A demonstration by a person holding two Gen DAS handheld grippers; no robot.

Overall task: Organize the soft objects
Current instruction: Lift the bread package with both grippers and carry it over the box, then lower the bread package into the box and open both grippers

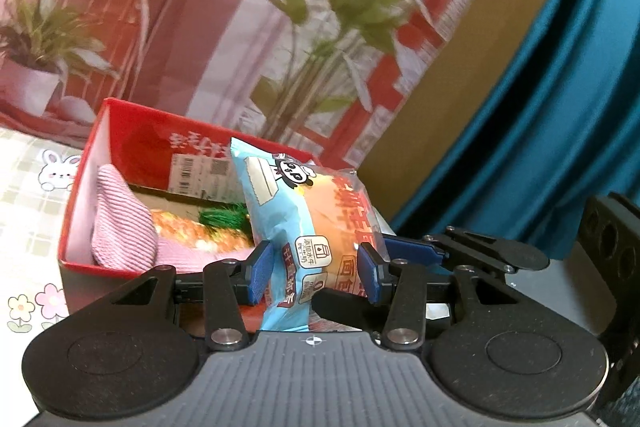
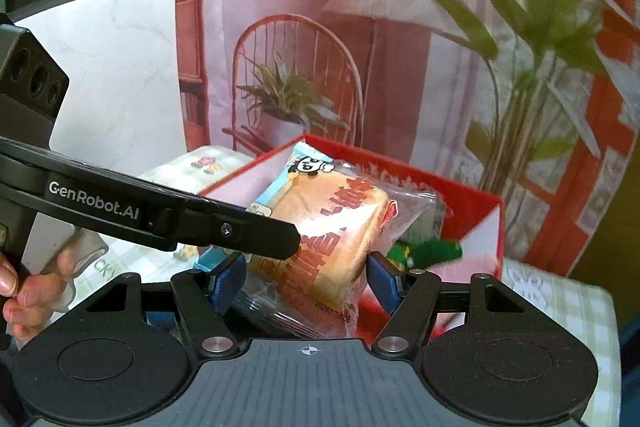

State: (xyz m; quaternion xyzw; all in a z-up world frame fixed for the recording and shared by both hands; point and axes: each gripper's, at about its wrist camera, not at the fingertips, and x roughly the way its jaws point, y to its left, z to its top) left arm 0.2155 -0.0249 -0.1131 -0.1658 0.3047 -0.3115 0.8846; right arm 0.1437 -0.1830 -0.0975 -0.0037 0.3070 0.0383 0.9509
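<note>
Left hand-held gripper [image 1: 316, 273] level, blue pads pinching the bread packet [image 1: 308, 227] low down. Right hand-held gripper [image 2: 306, 281] grips the same packet from the near side. Packet upright, blue-and-clear wrap, above the red box's [image 1: 76, 203] near wall.

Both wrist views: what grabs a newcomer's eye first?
The packaged bread, in its blue-and-clear wrapper, fills the middle of both views, standing between the blue pads of both the left gripper and the right gripper. Just behind it is the red box, already holding a pink knitted cloth and an orange plush carrot with a green top.
</note>
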